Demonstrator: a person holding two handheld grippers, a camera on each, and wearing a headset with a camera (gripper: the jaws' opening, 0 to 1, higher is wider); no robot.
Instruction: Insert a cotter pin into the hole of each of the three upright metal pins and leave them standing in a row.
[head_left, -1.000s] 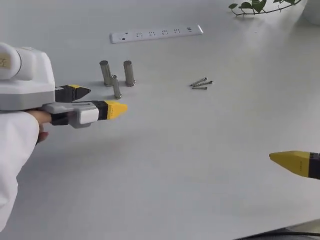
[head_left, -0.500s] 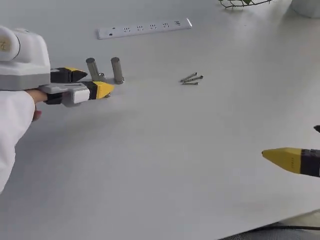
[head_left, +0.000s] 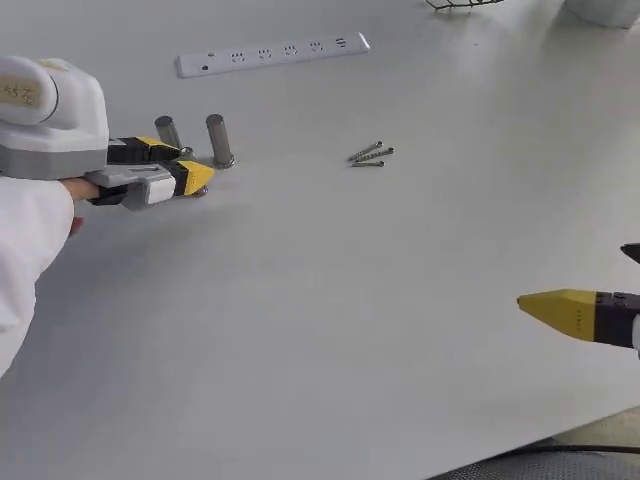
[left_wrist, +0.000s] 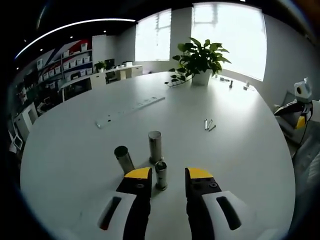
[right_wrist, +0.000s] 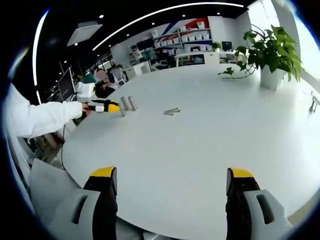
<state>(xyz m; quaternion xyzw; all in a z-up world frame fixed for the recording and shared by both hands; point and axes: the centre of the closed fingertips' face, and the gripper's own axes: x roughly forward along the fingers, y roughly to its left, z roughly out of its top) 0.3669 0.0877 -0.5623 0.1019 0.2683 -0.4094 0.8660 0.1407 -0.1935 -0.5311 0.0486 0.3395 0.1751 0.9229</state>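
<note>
One broad white surface (head_left: 350, 300) carries everything. The left tool (left_wrist: 169, 174), jaws parted, straddles the shortest metal pin (left_wrist: 161, 175), with two taller metal pins (left_wrist: 155, 145) upright just behind. The right tool (right_wrist: 172, 176) gapes wide and empty. Three cotter pins (head_left: 368, 155) lie clustered, well apart from the metal pins.

head view: above, down | left gripper view: near metal pins (left_wrist: 155, 146) | right gripper view: far | shared: pins

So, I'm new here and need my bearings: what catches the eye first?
The left gripper, jaws open, straddles the smallest upright metal pin at the left of the table, two taller pins just beyond it. Three cotter pins lie in a small pile farther right, and the right gripper hovers open near the front edge.
</note>
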